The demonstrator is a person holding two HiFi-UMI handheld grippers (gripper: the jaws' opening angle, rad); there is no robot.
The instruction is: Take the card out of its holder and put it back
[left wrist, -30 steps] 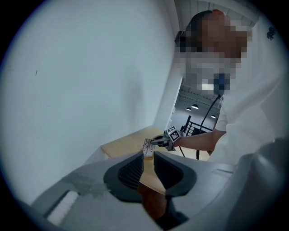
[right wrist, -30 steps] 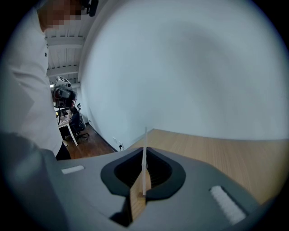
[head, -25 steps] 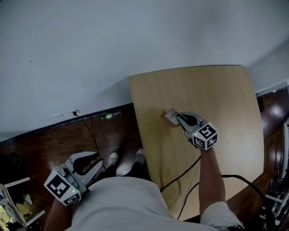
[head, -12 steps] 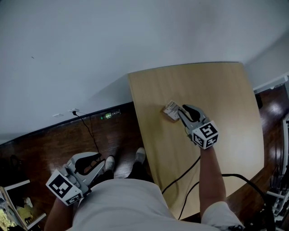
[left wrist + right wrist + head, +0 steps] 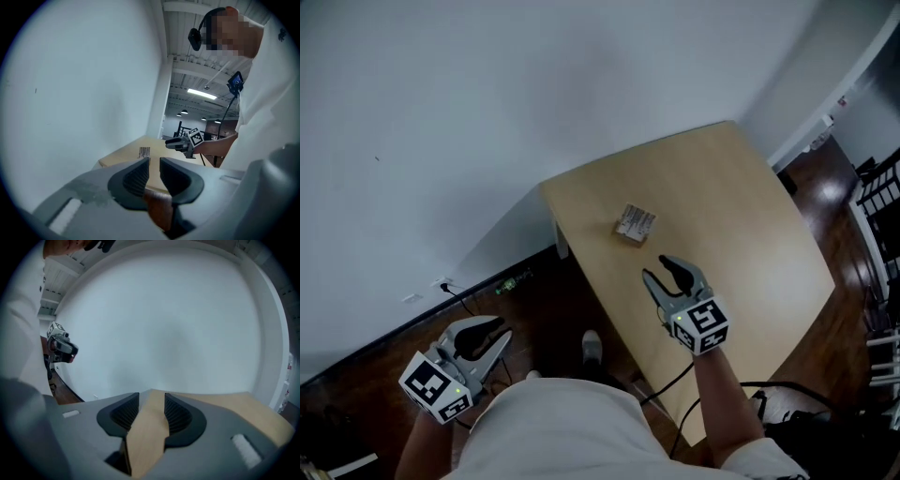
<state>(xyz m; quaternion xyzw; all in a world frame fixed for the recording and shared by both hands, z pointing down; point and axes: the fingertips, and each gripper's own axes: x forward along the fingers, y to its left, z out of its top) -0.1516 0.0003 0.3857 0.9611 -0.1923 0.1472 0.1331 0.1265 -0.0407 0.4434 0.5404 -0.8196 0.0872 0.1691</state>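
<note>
The card in its holder [image 5: 634,224] lies flat on the far part of the light wooden table [image 5: 741,216]; in the left gripper view the card [image 5: 144,152] shows small near the table's left edge. My right gripper [image 5: 657,268] hovers over the table a short way nearer than the card and apart from it. Its jaws are opening with nothing between them, and in its own view the right gripper [image 5: 152,401] frames only bare tabletop. My left gripper [image 5: 499,330] hangs low at the left, off the table and over the dark floor, its jaws [image 5: 154,161] a narrow gap apart and empty.
A white wall stands behind the table. Black cables [image 5: 675,384] run from the right gripper across the table's near edge. A shoe [image 5: 592,345] is on the dark wood floor beside the table. Metal shelving [image 5: 881,216] stands at the far right.
My right gripper has let go at the card holder, opened and drawn back toward me. The card holder stays on the table. The left gripper has barely moved.
</note>
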